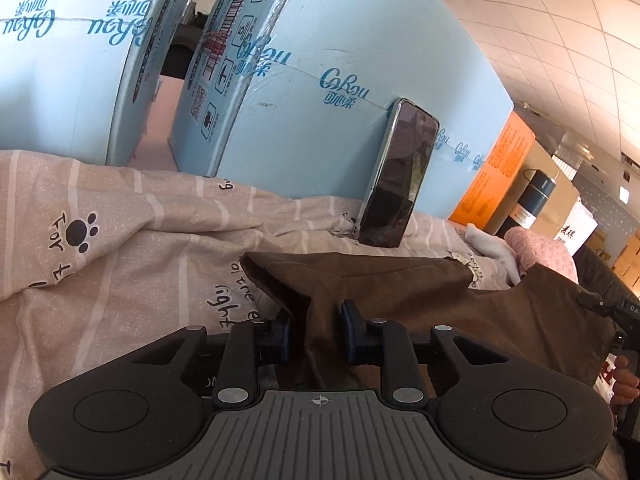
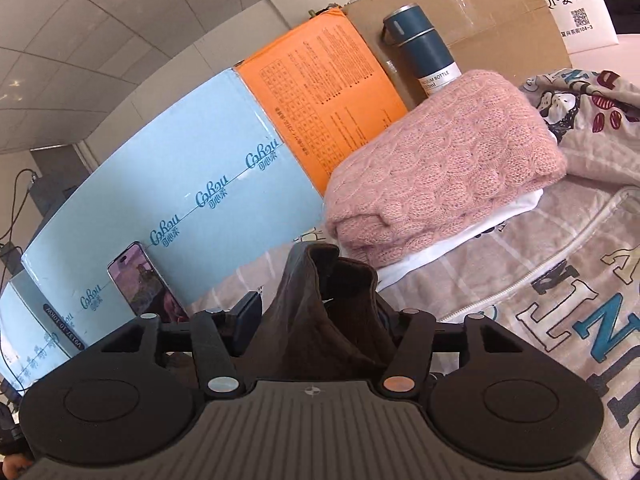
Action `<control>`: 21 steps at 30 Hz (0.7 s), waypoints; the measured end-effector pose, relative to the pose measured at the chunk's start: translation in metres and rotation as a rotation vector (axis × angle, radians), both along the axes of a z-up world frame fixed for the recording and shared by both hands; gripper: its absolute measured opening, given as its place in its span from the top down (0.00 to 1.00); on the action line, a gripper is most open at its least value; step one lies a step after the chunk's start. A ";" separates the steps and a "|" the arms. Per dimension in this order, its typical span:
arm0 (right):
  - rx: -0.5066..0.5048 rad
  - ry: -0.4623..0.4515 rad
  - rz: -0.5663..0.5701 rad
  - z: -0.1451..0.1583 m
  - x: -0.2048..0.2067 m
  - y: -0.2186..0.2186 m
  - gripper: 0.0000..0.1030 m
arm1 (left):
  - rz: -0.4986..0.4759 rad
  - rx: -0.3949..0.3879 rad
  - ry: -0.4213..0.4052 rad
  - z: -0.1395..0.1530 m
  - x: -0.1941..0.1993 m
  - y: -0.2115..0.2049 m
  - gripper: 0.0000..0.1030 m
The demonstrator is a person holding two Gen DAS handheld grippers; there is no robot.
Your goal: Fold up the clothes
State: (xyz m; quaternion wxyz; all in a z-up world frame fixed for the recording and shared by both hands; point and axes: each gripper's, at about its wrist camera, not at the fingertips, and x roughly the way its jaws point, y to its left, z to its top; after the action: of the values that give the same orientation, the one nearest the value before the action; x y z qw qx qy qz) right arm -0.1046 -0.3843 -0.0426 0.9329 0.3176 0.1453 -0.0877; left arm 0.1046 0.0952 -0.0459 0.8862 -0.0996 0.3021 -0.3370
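Holding a brown garment (image 1: pixel 400 292) raised above the printed bedsheet (image 1: pixel 120 240), we have our left gripper (image 1: pixel 316 320) and right gripper (image 2: pixel 316 312) each clamped on bunched edge fabric, which looks soft, light and floppy.

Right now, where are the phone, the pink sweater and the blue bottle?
phone (image 1: pixel 394 176), left wrist view, middle of its dark screen.
pink sweater (image 2: pixel 444 176), right wrist view, top of the folded knit.
blue bottle (image 2: pixel 424 46), right wrist view, middle of its body.
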 end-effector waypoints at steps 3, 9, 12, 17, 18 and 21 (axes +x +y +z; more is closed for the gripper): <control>0.013 0.074 -0.035 -0.007 0.004 -0.012 0.52 | 0.008 0.035 -0.065 0.008 -0.011 -0.005 0.83; -0.025 0.160 0.057 -0.013 0.022 -0.003 0.85 | 0.062 0.164 -0.215 0.020 -0.024 -0.015 0.86; -0.038 0.156 0.138 -0.009 0.030 0.009 0.88 | 0.091 0.192 -0.205 0.019 -0.014 -0.007 0.87; -0.059 0.183 0.135 -0.011 0.024 0.002 0.74 | 0.046 0.170 -0.154 0.015 -0.004 0.000 0.74; -0.078 0.207 0.126 -0.011 0.024 0.000 0.69 | 0.051 0.161 -0.152 0.015 -0.001 0.002 0.67; -0.185 0.223 0.132 -0.004 0.020 0.002 0.55 | 0.084 0.128 -0.186 0.015 0.003 0.013 0.24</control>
State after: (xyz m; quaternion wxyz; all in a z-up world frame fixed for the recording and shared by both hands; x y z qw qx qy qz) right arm -0.0849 -0.3821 -0.0468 0.9400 0.2084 0.2598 -0.0738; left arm 0.1072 0.1078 -0.0306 0.9282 -0.0239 0.2350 -0.2874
